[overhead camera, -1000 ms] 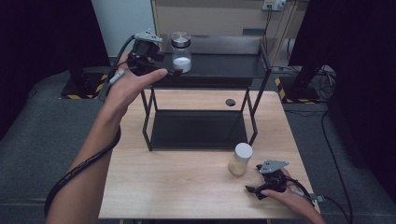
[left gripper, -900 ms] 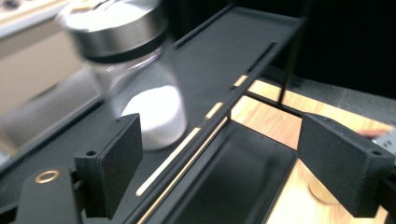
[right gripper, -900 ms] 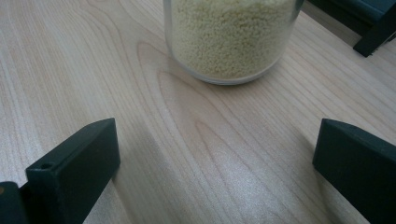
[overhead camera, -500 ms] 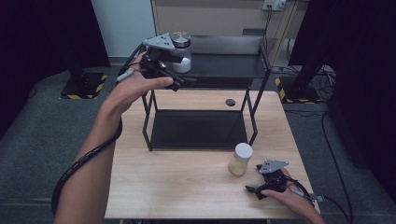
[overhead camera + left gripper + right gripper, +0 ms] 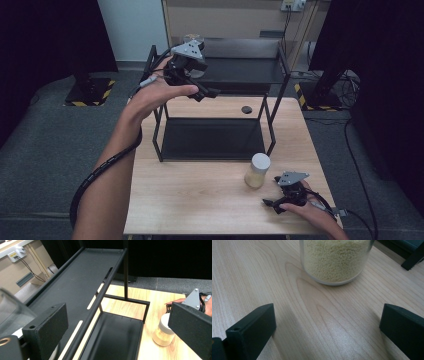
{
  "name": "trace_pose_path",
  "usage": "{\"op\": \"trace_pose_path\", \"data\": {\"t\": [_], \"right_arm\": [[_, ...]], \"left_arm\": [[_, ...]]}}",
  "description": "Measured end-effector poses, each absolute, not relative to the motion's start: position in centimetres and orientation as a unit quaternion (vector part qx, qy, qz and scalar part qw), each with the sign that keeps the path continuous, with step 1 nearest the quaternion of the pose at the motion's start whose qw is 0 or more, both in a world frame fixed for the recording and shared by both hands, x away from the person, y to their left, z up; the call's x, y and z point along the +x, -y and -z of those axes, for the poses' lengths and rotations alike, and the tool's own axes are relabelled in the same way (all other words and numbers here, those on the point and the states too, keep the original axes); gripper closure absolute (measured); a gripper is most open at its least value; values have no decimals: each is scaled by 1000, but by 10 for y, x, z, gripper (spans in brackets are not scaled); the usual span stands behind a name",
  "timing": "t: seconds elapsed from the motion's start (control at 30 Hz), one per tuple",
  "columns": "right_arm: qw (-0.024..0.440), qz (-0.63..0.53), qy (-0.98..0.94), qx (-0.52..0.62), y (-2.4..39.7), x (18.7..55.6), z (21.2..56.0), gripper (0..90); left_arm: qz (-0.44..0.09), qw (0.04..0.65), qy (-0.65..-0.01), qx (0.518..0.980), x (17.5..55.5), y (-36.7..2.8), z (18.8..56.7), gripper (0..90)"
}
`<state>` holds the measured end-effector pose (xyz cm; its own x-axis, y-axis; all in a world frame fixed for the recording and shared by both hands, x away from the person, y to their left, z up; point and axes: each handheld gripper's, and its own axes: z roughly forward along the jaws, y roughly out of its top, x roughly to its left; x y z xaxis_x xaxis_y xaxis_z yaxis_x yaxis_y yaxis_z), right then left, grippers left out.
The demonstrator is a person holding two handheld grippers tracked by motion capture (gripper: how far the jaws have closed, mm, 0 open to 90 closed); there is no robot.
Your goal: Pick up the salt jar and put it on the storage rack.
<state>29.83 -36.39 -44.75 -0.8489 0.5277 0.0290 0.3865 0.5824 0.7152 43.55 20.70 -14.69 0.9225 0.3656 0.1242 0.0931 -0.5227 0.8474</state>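
Observation:
A glass jar (image 5: 192, 39) stands on the top shelf (image 5: 240, 70) of a black metal rack; its glass wall (image 5: 10, 312) shows blurred at the left edge of the left gripper view. My left gripper (image 5: 206, 93) hovers in front of that jar, above the shelf's front rail. Its jaws have just been opening and now stand wide with nothing between them. A white-lidded jar of yellow grains (image 5: 257, 170) stands on the wooden table (image 5: 190, 200). My right gripper (image 5: 270, 204) rests on the table just short of this jar (image 5: 335, 260), open and empty.
The rack's lower shelf (image 5: 210, 137) is a black tray at table level. A small black disc (image 5: 246, 109) lies on the table behind the rack. Dark floor surrounds the table, with a cable (image 5: 350, 160) at the right.
The left gripper has swung right from beside the shelf jar to in front of it and spread its jaws. The jar stays on the shelf. The right gripper has not moved.

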Motion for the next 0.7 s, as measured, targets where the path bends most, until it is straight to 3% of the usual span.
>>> {"op": "trace_pose_path", "data": {"t": [0.7], "right_arm": [[94,-377,-884,258,364,298,448,14]], "left_arm": [[-134,474,-125,861,416,-192,201,29]]}}
